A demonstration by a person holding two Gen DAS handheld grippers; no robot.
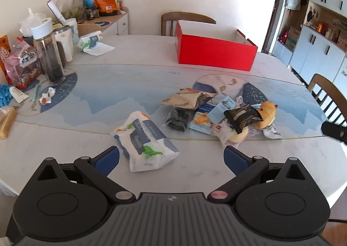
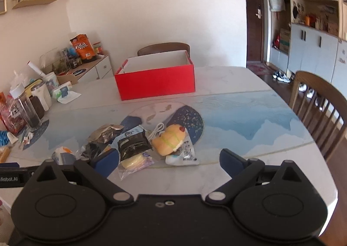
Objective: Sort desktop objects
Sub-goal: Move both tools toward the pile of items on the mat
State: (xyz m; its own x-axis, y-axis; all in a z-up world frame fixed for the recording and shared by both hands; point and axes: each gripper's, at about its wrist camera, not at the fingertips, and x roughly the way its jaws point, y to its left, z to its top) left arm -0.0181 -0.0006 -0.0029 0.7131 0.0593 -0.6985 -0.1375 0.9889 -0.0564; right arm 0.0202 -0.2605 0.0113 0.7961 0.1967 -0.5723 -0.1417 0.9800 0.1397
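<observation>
Both sets of jaws spread wide, nothing held. Left gripper (image 1: 171, 158) hovers low over the table (image 1: 134, 77), the white-and-blue packet (image 1: 144, 139) lying just ahead between its fingers. Right gripper (image 2: 169, 162) faces the mixed heap: black sachet (image 2: 133, 145), yellow plush toy (image 2: 170, 139), wrappers overlapping.

Step, as I judge it: the approach before a first pick. Red box (image 1: 214, 53) sits open at the far side, apparently empty, likely the bin. Next move calls for lowering the left around the packet, then closing.

Left view alone shows that packet whole; right view alone shows the white cable (image 2: 157, 129) behind the plush.
</observation>
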